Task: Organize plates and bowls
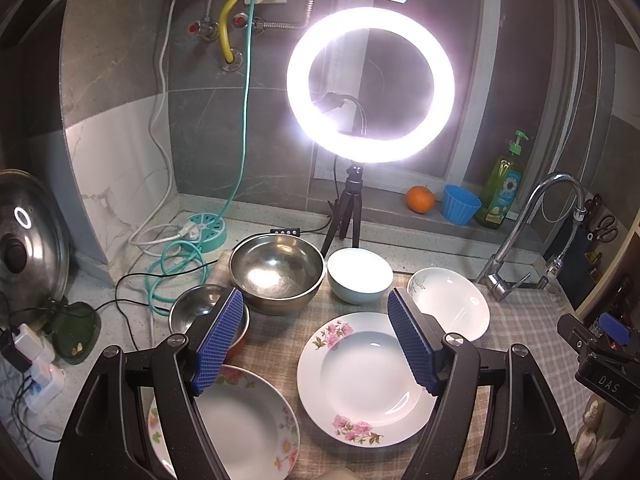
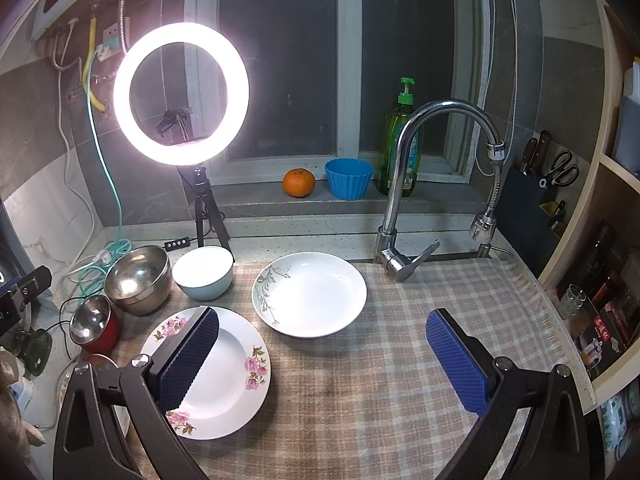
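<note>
Checked cloth (image 2: 360, 380) covers the counter (image 1: 132, 280) — on it lie a pink-flowered plate (image 1: 360, 380), a grey-leaf plate (image 2: 310, 294), a pale blue bowl (image 2: 204, 272) and a large steel bowl (image 1: 276, 276). A small steel bowl (image 1: 196, 312) sits beside a third floral plate (image 1: 240, 424). The left claw (image 1: 316, 320) hangs wide above the pink-flowered plate; the right claw (image 2: 322, 332) is wide too, holding nothing.

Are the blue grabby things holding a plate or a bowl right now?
No, nothing is held. The left hand-held gripper and the right hand-held gripper both hang open above the plates.
</note>
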A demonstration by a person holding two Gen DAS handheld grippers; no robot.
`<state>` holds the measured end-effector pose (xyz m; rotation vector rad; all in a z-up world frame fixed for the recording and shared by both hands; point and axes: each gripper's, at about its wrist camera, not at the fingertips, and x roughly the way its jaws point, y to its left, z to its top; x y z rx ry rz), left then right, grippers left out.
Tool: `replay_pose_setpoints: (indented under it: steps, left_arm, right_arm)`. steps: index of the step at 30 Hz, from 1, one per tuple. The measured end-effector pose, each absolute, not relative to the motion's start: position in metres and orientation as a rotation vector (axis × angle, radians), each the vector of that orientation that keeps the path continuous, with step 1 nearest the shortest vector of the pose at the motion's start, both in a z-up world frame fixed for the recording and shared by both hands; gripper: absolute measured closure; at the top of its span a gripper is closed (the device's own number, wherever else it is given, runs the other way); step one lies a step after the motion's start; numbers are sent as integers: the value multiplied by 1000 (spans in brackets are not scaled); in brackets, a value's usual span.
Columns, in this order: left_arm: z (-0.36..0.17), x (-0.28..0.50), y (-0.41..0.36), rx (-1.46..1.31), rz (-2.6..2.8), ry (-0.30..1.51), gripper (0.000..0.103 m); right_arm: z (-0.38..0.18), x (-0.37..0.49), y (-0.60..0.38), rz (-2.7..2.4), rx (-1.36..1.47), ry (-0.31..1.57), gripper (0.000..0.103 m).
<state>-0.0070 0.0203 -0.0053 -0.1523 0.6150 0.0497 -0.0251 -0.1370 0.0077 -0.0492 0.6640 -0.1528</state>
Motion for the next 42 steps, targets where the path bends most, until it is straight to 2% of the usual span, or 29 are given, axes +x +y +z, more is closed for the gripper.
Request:
replay_pose_setpoints:
  steps: [42]
  left_arm:
    - [-17, -2, 25, -161, 59, 657, 28]
  right_arm:
    - [-5, -21, -144, -146, -43, 698, 0]
